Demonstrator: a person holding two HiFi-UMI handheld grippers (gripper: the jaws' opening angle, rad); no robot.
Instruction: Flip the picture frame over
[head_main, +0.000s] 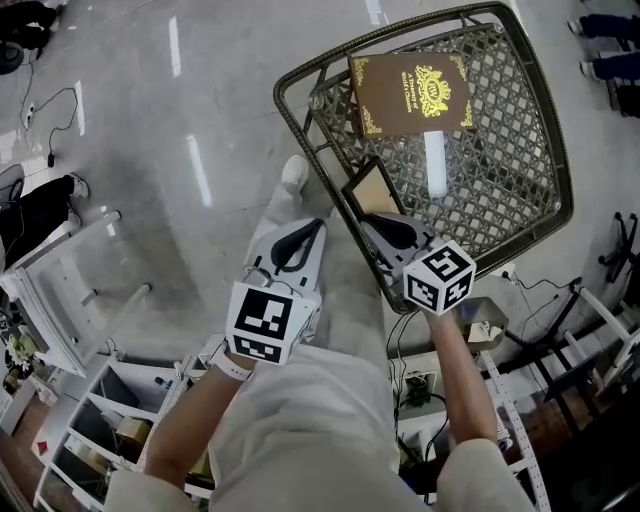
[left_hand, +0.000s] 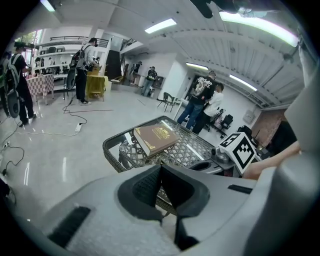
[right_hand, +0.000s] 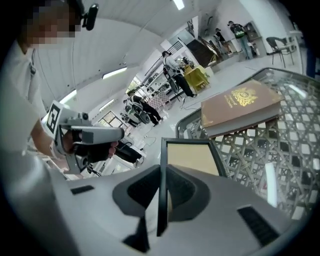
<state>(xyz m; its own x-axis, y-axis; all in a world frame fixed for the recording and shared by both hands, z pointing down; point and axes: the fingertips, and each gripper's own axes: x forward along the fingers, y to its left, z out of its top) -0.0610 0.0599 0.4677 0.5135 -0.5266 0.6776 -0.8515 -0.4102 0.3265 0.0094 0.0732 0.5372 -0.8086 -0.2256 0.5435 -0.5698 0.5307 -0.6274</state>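
Right gripper view shows our right gripper (right_hand: 162, 175) clamped on the thin black rim of the picture frame (right_hand: 192, 157), at the table's (head_main: 300, 130) near edge. Our left gripper (left_hand: 160, 175) is closed on nothing, off the table. We judge the frame light, stiff, possibly glazed: hold the rim.

One table (head_main: 510, 150) with a woven lattice top carries three things. There is one brown book (head_main: 411, 93) toward its far edge and one picture frame (head_main: 372, 190) at its near edge. Between them lies one white strip (head_main: 437, 165), which may be only a light's reflection. There are two tools, the left tool (head_main: 312, 230) and the right tool (head_main: 378, 220), and each has one marker cube.
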